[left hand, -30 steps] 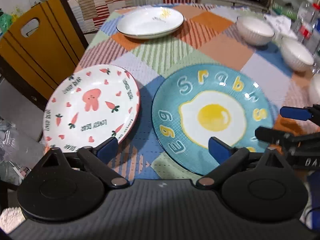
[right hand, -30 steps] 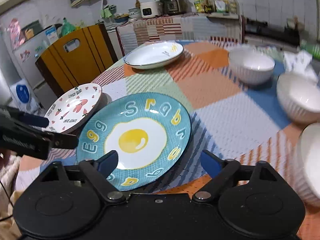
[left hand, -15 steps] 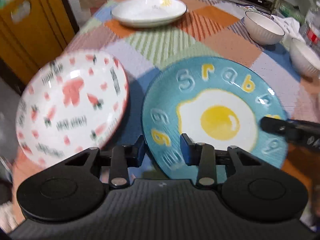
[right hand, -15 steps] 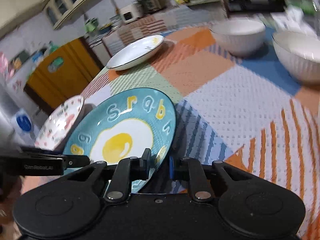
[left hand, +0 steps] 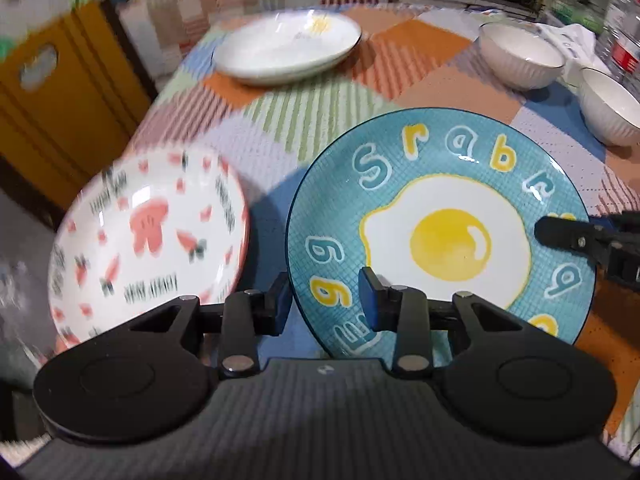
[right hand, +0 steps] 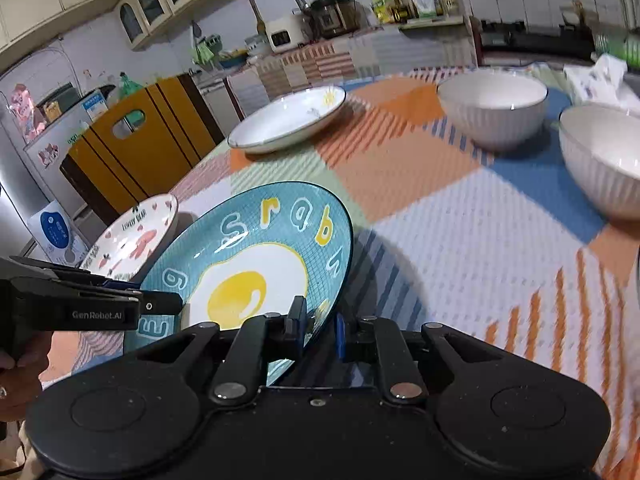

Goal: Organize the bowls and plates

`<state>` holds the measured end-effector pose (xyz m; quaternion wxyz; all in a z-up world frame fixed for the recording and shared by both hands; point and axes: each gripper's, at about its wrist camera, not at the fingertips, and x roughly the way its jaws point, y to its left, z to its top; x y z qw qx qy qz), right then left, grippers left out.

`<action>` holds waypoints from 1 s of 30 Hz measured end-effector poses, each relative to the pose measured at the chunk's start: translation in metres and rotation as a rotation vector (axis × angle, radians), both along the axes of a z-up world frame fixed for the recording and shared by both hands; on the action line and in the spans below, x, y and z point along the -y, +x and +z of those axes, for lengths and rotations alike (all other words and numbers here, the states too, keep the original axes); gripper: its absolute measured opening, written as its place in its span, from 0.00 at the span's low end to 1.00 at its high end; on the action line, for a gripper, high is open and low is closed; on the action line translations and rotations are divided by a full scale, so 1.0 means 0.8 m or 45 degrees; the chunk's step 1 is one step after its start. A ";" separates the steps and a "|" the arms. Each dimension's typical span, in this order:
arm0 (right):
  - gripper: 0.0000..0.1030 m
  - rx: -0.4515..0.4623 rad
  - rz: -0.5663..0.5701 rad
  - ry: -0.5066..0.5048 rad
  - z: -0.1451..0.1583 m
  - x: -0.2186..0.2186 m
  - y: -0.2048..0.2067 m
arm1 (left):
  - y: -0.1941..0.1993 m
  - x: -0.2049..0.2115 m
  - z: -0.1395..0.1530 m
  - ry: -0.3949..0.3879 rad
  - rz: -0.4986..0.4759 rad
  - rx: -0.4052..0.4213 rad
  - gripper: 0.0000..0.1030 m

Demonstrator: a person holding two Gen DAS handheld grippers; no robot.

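Both claws grip the tilted egg plate (left hand: 440, 216): left claw (left hand: 326, 306) and right claw (right hand: 320, 330) are closed on its rim. Nothing is stacked yet; the rabbit plate (left hand: 148, 236), white plate (left hand: 286, 46) and bowls (right hand: 492, 106) remain apart.

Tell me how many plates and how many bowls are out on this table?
Plates: 3 – egg plate, carrot plate, white plate.
Bowls: 2 in full view – far bowl, near bowl; a white edge at the right may be another.
Total: 5.

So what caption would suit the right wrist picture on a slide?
Right gripper clamps the rim of the tilted round blue fried-egg plate over the checked tablecloth, white ribbed bowls behind.
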<state>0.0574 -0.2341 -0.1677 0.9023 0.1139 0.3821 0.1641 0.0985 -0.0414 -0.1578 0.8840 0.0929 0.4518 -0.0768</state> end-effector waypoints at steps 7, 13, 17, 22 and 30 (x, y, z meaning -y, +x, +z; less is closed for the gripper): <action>0.18 0.058 -0.066 0.003 0.016 0.024 0.023 | 0.058 0.030 0.017 0.012 -0.054 -0.001 0.33; 0.19 0.055 -0.136 -0.034 0.017 0.040 0.052 | 0.110 0.062 0.014 0.041 -0.083 0.004 0.33; 0.20 -0.004 -0.156 -0.060 0.013 0.040 0.068 | 0.130 0.081 0.008 0.092 -0.114 0.005 0.33; 0.20 -0.036 -0.194 -0.091 0.004 0.045 0.083 | 0.140 0.099 0.010 -0.035 -0.271 0.016 0.17; 0.17 -0.062 -0.219 -0.080 0.002 0.022 0.104 | 0.136 0.161 0.047 -0.087 -0.327 0.042 0.17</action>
